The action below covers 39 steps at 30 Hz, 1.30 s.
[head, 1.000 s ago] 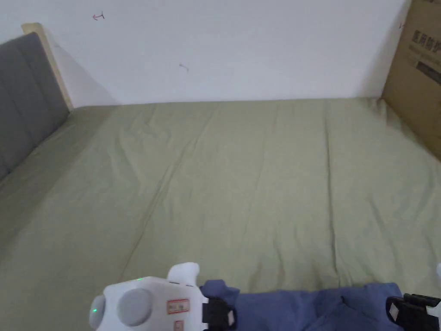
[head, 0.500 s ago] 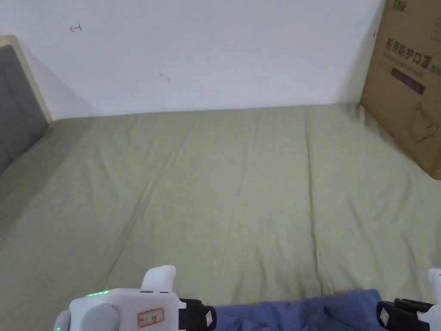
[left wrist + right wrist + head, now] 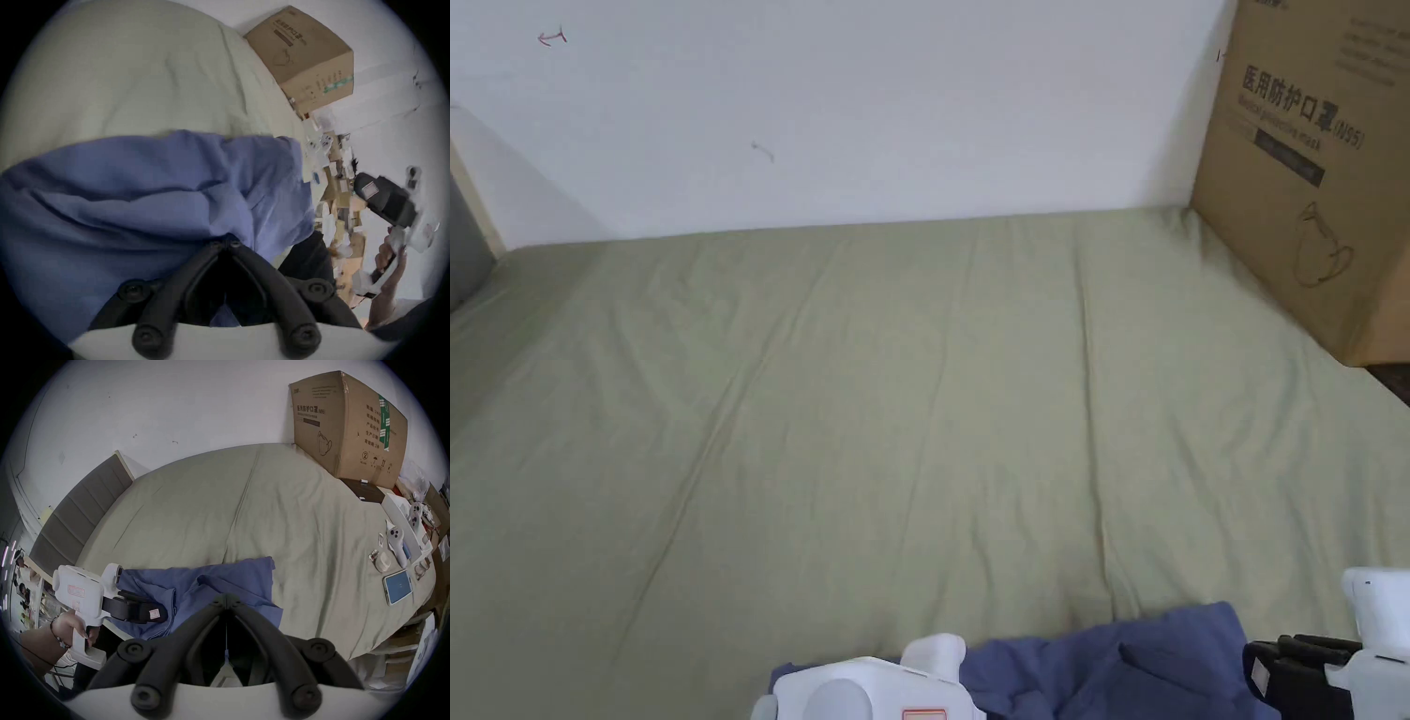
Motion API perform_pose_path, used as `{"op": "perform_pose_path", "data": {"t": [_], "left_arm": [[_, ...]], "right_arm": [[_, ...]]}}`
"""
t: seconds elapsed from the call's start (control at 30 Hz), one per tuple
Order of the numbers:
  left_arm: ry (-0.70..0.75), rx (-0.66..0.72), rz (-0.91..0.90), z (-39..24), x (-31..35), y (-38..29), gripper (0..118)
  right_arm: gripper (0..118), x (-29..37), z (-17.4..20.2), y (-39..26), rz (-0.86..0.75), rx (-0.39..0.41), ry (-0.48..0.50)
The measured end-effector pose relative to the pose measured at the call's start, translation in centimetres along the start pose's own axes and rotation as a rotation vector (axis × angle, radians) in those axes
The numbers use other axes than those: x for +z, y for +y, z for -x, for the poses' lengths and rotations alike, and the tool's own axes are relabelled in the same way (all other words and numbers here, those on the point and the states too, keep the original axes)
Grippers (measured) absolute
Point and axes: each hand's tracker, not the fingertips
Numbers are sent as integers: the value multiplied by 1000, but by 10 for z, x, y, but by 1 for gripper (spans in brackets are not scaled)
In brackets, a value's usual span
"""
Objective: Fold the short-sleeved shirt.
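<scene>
A blue short-sleeved shirt [image 3: 1106,666] lies bunched at the near edge of the olive-green bed [image 3: 919,422]. In the left gripper view my left gripper [image 3: 225,243] is shut on the shirt [image 3: 146,194], and cloth shows between its jaws. Its white housing [image 3: 872,698] sits at the bottom of the head view. My right gripper [image 3: 1249,666] is at the shirt's right edge. In the right gripper view it [image 3: 226,597] is shut, with a thin strip of the blue shirt [image 3: 194,586] between its jaws. The left gripper [image 3: 165,613] points at the shirt's left end.
A large cardboard box [image 3: 1312,169] stands on the bed's far right corner against the white wall. A tablet [image 3: 398,586], two white controllers [image 3: 397,545] and small items lie on the bed's right side. A grey headboard [image 3: 80,511] is at the left.
The head camera has panned right. My left gripper has moved right, toward the right gripper. The shirt, stretched between them before, now lies slack and bunched.
</scene>
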Motion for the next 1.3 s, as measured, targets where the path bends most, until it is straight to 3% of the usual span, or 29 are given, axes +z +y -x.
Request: {"op": "perform_pose_path", "data": {"t": [0.13,0.43,0.5,0.53,0.57,0.67,0.7,0.9,1.07,1.1,1.13,1.17,1.2,1.23,1.27,1.3], "left_arm": [[-210,169,-41,33,40,-3,0],[-230,293,-368,146,192,-20,4],[-228,324,-368,171,197,-29,31],[-222,315,-370,177,197,-32,38],[-207,313,-357,179,189,-29,38],[-261,303,-263,178,163,-28,114],[-301,298,-265,175,157,-27,118],[-466,271,-163,158,92,-12,118],[-452,249,-193,156,77,-9,114],[-437,253,-197,154,81,-12,100],[-362,244,-203,155,86,-14,59],[-223,228,-196,157,88,-16,10],[-35,219,-161,158,83,-18,9],[-201,279,-178,166,81,-29,9],[-278,347,-241,162,88,-29,9],[-191,321,-219,153,88,-27,9]], "right_arm": [[0,-3,-1,4,0,-14,5],[0,5,10,18,-16,66,-8],[0,10,9,21,-41,61,-6],[0,10,8,23,-43,45,-2],[0,11,6,26,-41,15,8],[0,11,4,28,-43,-25,11],[0,12,5,28,-52,-21,-3],[0,12,9,25,-34,-2,-21],[0,11,9,17,-21,-15,-10],[0,11,10,15,-19,-14,-9],[0,10,9,14,-12,-7,-10],[0,9,10,13,-5,0,-13],[0,8,11,12,-2,4,-16],[0,8,11,12,-1,6,-18],[0,5,6,10,0,3,-16],[0,4,6,10,-1,-2,-12]]}}
